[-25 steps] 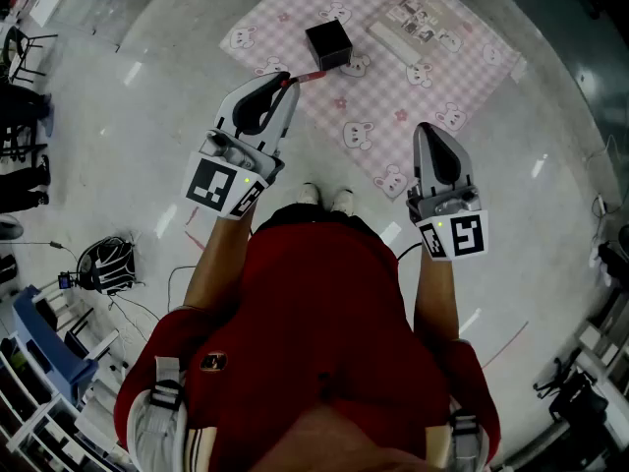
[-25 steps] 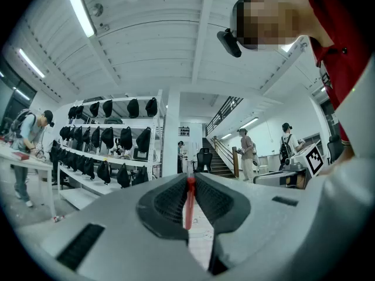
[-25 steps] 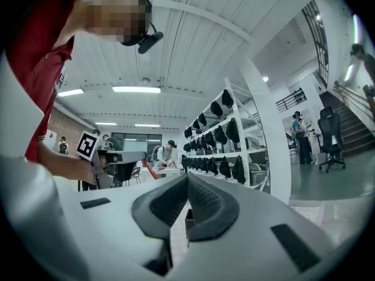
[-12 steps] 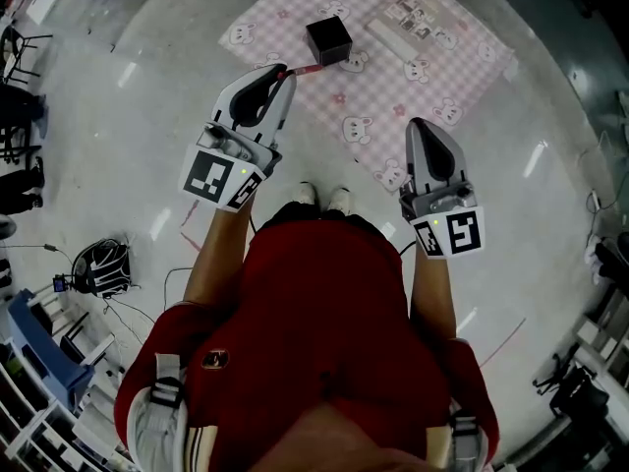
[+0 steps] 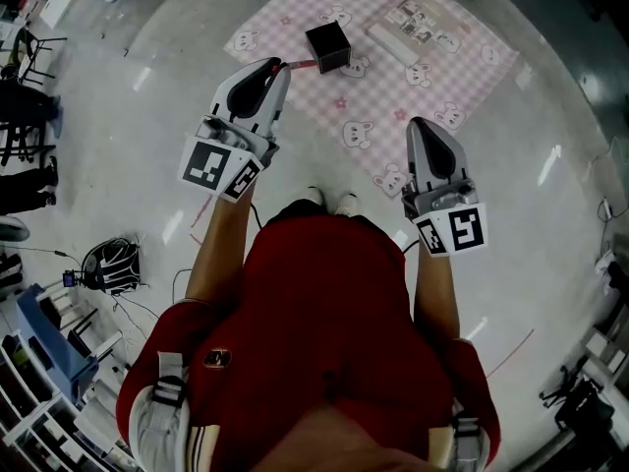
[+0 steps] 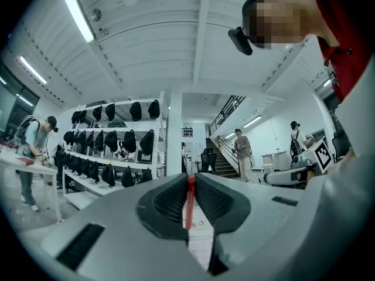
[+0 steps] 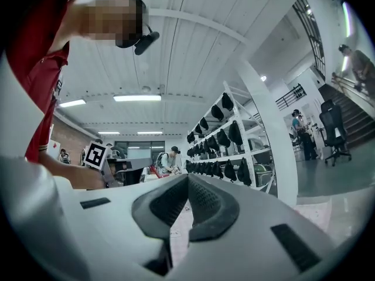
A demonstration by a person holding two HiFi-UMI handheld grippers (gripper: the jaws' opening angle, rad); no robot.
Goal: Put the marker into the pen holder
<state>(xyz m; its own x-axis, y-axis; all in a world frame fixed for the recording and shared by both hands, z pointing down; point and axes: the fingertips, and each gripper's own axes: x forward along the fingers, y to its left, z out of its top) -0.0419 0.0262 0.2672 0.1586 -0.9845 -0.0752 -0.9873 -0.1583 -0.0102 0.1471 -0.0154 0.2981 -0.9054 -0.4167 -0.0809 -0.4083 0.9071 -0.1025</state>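
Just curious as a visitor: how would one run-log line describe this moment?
left gripper: shut on thin red marker; right gripper: shut, empty; square black pen holder: on pink checked mat, marker not yet inside

Pale glossy floor [image 5: 147, 146] under a pink checked mat [image 5: 385, 88]

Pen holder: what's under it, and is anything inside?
The pen holder stands on the pink mat. Its inside shows only black, so contents can't be told. The marker is outside, clamped in the left gripper.
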